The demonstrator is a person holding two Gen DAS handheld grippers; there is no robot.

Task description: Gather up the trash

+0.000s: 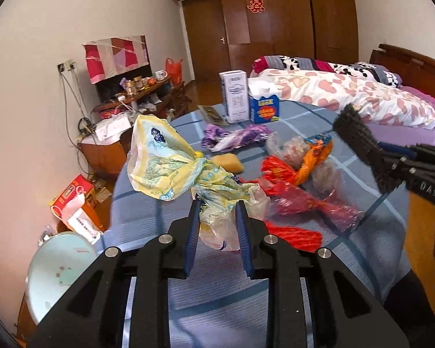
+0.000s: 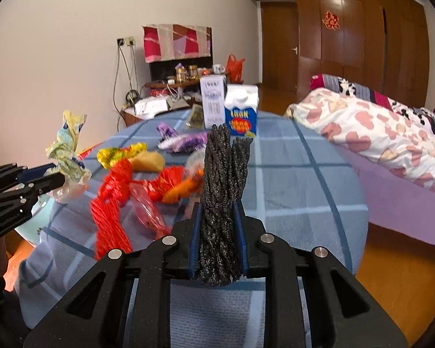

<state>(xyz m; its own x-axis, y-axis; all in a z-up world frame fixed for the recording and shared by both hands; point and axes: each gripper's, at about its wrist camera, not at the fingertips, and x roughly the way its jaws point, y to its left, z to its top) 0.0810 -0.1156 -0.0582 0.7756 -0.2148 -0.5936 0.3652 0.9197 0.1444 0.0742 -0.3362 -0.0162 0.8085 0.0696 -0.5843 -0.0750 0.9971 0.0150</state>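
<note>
Left wrist view: we see our left gripper [image 1: 217, 206] with its two fingers closed on one crumpled yellow plastic bag [image 1: 162, 159], lifted above the surface [image 1: 319, 232], a round table under a blue checked cloth. In the right wrist view our right gripper [image 2: 219, 206] has both fingers pressed on one black mesh bundle [image 2: 223, 179], standing upright. Beyond them trash lies on the cloth: one red net [image 2: 113, 203], one orange wrapper [image 1: 316, 159], one purple wrapper [image 1: 235, 136]. Farther back stand two cartons, one white carton [image 1: 233, 95] and one blue carton [image 1: 265, 107], side by side.
</note>
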